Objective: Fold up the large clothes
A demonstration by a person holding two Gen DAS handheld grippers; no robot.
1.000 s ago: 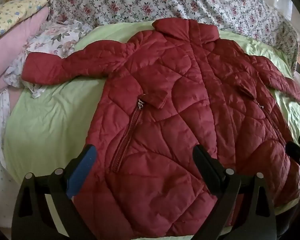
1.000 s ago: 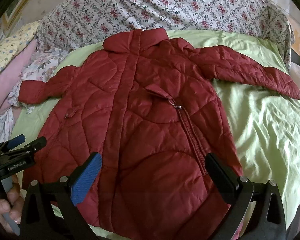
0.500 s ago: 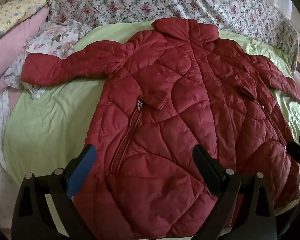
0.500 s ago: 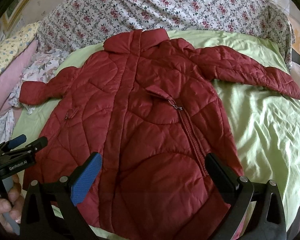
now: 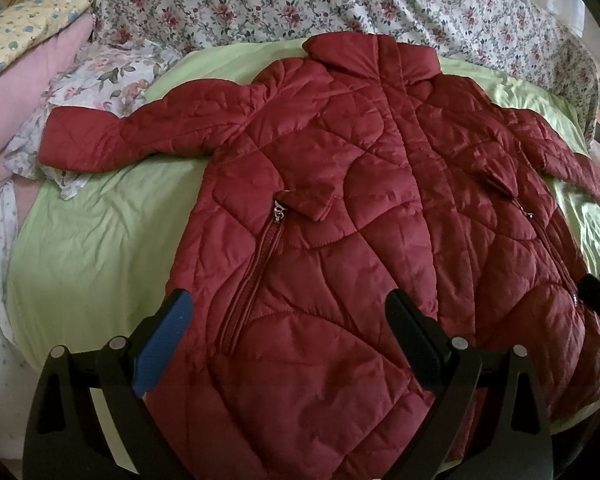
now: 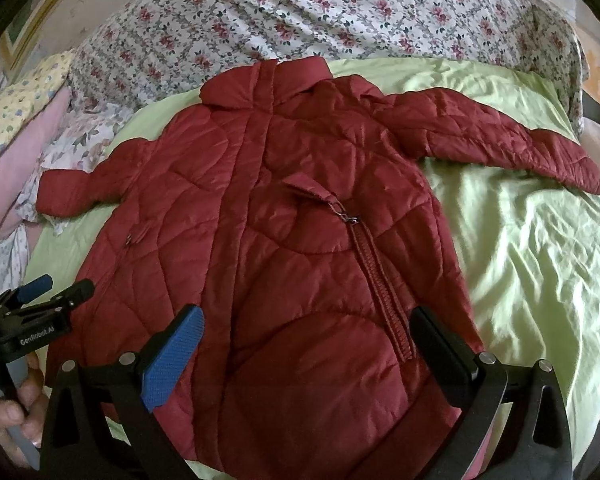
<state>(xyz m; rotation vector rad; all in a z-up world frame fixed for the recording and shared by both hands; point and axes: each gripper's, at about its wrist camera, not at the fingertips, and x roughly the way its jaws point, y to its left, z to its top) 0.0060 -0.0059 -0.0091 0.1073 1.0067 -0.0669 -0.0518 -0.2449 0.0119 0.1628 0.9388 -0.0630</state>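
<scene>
A dark red quilted jacket (image 5: 360, 208) lies flat and front up on a light green sheet (image 5: 100, 232), collar far, sleeves spread to both sides. It also shows in the right wrist view (image 6: 284, 248). My left gripper (image 5: 288, 320) is open and empty, hovering over the jacket's lower left part near a pocket zipper (image 5: 256, 272). My right gripper (image 6: 308, 332) is open and empty over the jacket's lower right part, beside the other pocket zipper (image 6: 376, 280). The left gripper also shows at the left edge of the right wrist view (image 6: 48, 292).
A floral quilt (image 6: 320, 12) is bunched along the far side of the bed. A pink pillow (image 5: 32, 80) and flowered cloth (image 5: 100, 76) lie at the left under the left sleeve's cuff. The green sheet (image 6: 540, 264) stretches to the right.
Both views have shifted only slightly; the jacket lies as before and both grippers stay open.
</scene>
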